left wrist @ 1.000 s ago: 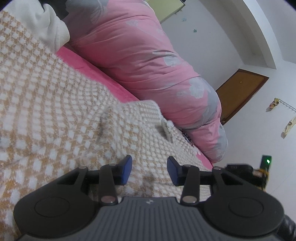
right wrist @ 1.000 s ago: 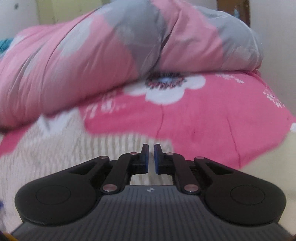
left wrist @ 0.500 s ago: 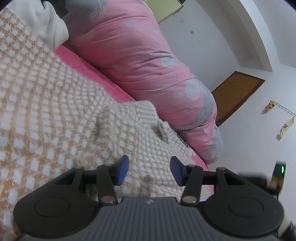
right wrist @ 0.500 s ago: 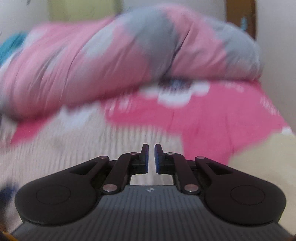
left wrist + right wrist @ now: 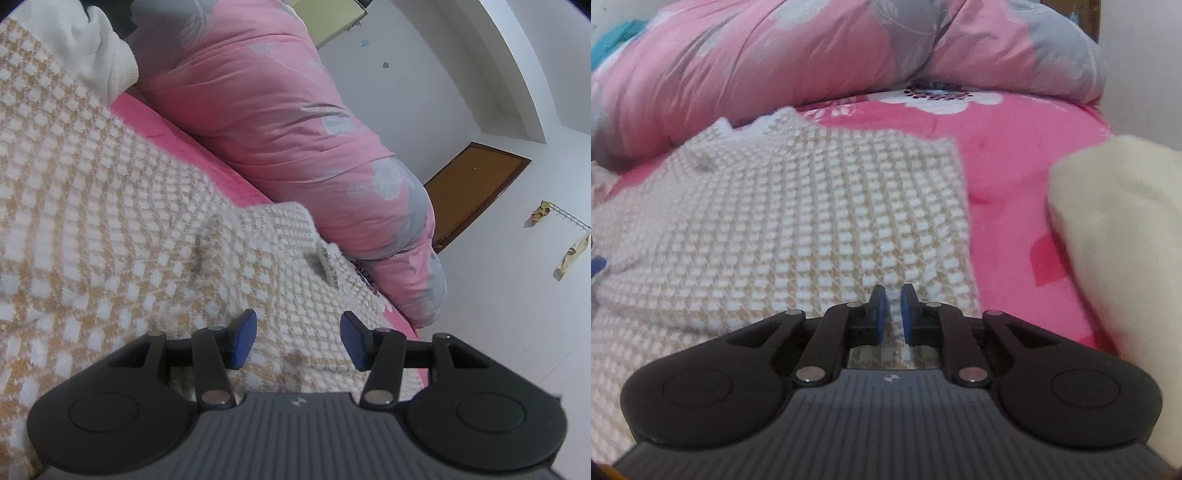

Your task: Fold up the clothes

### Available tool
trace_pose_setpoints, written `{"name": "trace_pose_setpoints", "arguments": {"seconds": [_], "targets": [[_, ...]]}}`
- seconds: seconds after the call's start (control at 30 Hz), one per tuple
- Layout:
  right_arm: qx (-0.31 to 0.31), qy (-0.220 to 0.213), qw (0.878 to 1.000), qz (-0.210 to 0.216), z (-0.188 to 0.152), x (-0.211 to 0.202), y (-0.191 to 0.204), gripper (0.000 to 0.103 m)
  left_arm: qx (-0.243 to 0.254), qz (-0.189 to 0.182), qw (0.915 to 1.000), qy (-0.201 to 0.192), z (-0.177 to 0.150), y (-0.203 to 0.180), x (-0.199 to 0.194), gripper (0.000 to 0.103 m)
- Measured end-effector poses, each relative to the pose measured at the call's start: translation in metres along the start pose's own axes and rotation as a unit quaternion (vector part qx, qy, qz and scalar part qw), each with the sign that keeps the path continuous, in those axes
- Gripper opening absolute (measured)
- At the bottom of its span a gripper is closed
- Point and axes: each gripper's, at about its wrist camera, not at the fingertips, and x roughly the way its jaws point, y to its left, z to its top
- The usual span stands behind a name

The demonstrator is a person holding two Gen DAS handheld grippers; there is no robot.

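Right wrist view: right gripper (image 5: 893,314) pinches the checked sweater's (image 5: 820,206) near edge. Left gripper (image 5: 298,339) gapes wide above it. Keep that pinch tight.

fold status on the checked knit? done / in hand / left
Done: the checked knit lies spread on the pink bedsheet, one straight side edge showing; whether that is a fold is unclear.
In hand: the right gripper is nearly closed at the knit's near edge; an actual pinch is not clear. The left gripper is open above the knit.
Left: no compact folded stack yet; a cream garment waits at the right.
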Motion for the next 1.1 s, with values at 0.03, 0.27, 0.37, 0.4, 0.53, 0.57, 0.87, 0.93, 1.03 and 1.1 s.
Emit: {"name": "trace_pose_setpoints", "arguments": {"seconds": [0.03, 0.27, 0.37, 0.4, 0.53, 0.57, 0.87, 0.93, 1.03, 1.1], "targets": [[0.004, -0.006, 1.0, 0.003, 0.008, -0.008, 0.007, 0.012, 0.001, 0.001, 1.0, 0.0, 0.0, -0.001, 0.0, 0.052], [-0.076, -0.019, 0.995, 0.065, 0.029, 0.021, 0.079, 0.033, 0.003, 0.007, 1.0, 0.0, 0.0, -0.001, 0.0, 0.052], [-0.087, -0.062, 0.992, 0.06, -0.001, 0.05, 0.086, 0.037, 0.002, 0.006, 1.0, -0.001, 0.0, 0.0, 0.0, 0.052], [-0.07, -0.064, 0.994, 0.062, 0.003, 0.043, 0.081, 0.037, 0.001, 0.004, 1.0, -0.001, 0.001, 0.0, 0.0, 0.052], [-0.003, -0.072, 0.995, 0.065, 0.008, -0.003, 0.063, 0.038, 0.0, 0.009, 1.0, 0.0, 0.001, 0.0, -0.002, 0.052], [-0.002, -0.077, 0.995, 0.068, 0.006, -0.017, 0.058, 0.038, 0.0, 0.011, 0.9999, 0.0, 0.001, 0.0, -0.003, 0.052], [-0.003, -0.088, 0.994, 0.061, -0.026, -0.023, 0.057, 0.045, -0.039, 0.063, 0.9952, -0.064, 0.007, 0.016, -0.02, 0.051], [0.001, -0.091, 0.993, 0.071, -0.026, -0.018, 0.058, 0.045, -0.016, 0.068, 0.9955, -0.063, 0.004, 0.01, -0.017, 0.057], [0.008, -0.096, 0.992, 0.087, -0.026, -0.01, 0.06, 0.045, -0.011, 0.072, 0.9953, -0.063, 0.004, 0.008, -0.014, 0.057], [0.012, -0.099, 0.99, 0.097, -0.026, -0.004, 0.061, 0.05, -0.01, 0.075, 0.9951, -0.063, 0.003, 0.006, -0.013, 0.057]]}}
